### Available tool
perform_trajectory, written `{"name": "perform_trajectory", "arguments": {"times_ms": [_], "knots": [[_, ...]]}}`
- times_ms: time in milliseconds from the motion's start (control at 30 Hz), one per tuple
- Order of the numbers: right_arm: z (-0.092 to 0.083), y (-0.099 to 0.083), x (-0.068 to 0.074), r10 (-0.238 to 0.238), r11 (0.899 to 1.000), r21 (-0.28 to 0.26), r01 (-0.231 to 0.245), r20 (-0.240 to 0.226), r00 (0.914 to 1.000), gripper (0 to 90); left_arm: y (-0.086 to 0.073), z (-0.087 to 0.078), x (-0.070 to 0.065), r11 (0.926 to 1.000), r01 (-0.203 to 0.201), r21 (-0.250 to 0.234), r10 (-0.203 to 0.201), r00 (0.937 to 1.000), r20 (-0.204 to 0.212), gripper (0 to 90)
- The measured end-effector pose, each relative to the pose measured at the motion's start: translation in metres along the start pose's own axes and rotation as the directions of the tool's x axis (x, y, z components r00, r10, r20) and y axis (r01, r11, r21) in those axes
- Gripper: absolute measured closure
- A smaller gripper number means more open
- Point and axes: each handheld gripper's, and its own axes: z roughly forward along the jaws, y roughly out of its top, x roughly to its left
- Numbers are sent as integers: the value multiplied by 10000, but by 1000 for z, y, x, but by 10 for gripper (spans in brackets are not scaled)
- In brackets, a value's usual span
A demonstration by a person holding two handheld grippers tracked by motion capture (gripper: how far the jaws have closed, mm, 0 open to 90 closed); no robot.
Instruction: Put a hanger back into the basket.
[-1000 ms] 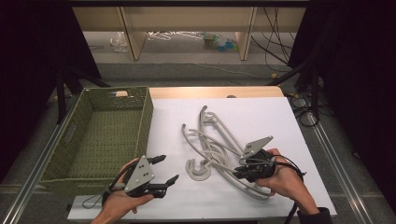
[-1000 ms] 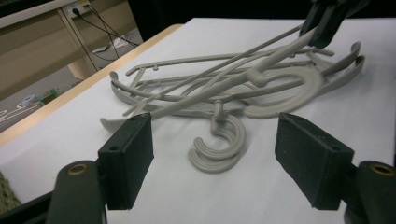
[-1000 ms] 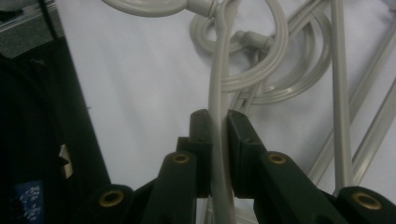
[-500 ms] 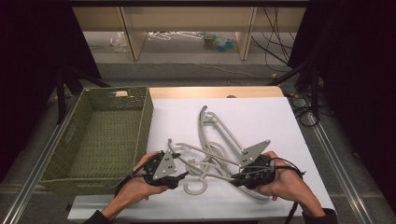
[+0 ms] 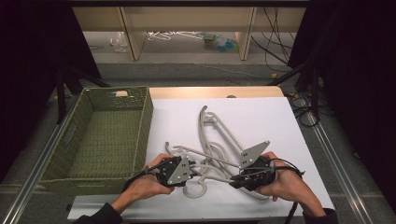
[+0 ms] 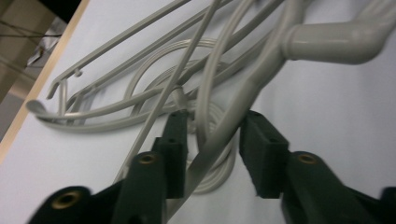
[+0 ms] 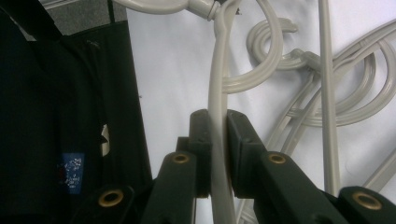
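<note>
Several grey plastic hangers lie tangled on the white table cover. My left gripper has come in from the left at the pile's near side. In the left gripper view its jaws straddle a slanting hanger arm. They have just been closing, and a gap still shows beside the right pad. My right gripper is at the pile's near right. In the right gripper view it is shut on a thin hanger arm that runs up to a hook.
A green woven basket stands at the left of the white cover, close to my left hand. Beyond the table's far wooden edge are shelf legs, cables and clutter on the floor.
My left hand has moved right from the front left of the table into the hanger pile, and its jaws have narrowed around a hanger arm. The right gripper has kept still, still gripping.
</note>
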Motion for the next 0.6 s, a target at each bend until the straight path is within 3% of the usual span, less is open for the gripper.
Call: {"name": "perform_trajectory", "arguments": {"times_ms": [100, 200, 233, 367, 400, 467, 500, 533, 567, 600], "knots": [[0, -1, -1, -21, 10000, -18, 21, -21, 10000, 817, 3, 0, -1, 9975, -699, 113, 700, 9975, -78, 686], [-2, -3, -3, -84, 9998, -160, 85, 12, 10000, 815, 5, -1, 0, 9950, -988, 168, 989, 9951, -50, 706], [-4, -4, -4, -104, 9997, -217, 103, -24, 9999, 814, 8, -2, 1, 9908, -1348, 157, 1351, 9905, -240, 713], [-12, -6, -10, -172, 9982, -564, 183, 204, 9996, 790, 16, -4, 2, 9844, -1749, 187, 1754, 9841, -274, 744], [-14, -6, -10, -142, 9979, -618, 168, 427, 9990, 762, 19, -5, 3, 9836, -1799, 158, 1803, 9831, -309, 752], [-18, -6, -14, 176, 9959, -905, -64, 1229, 9923, 600, 23, -6, 5, 9848, -1737, 95, 1739, 9842, -323, 777], [-18, -6, -14, 176, 9959, -905, -64, 1229, 9923, 600, 23, -6, 5, 9848, -1737, 95, 1739, 9842, -323, 785], [-24, -6, -17, 606, 9898, -1379, -349, 1865, 9806, 529, 25, -6, 6, 9858, -1677, 54, 1678, 9852, -337, 790], [-26, -5, -18, 734, 9852, -1675, -370, 2166, 9735, 473, 27, -7, 11, 9908, -1344, -141, 1343, 9909, -81, 794], [-31, -5, -20, 804, 9830, -1800, -376, 2372, 9681, 458, 27, -7, 11, 9908, -1344, -141, 1343, 9909, -81, 794]]}}
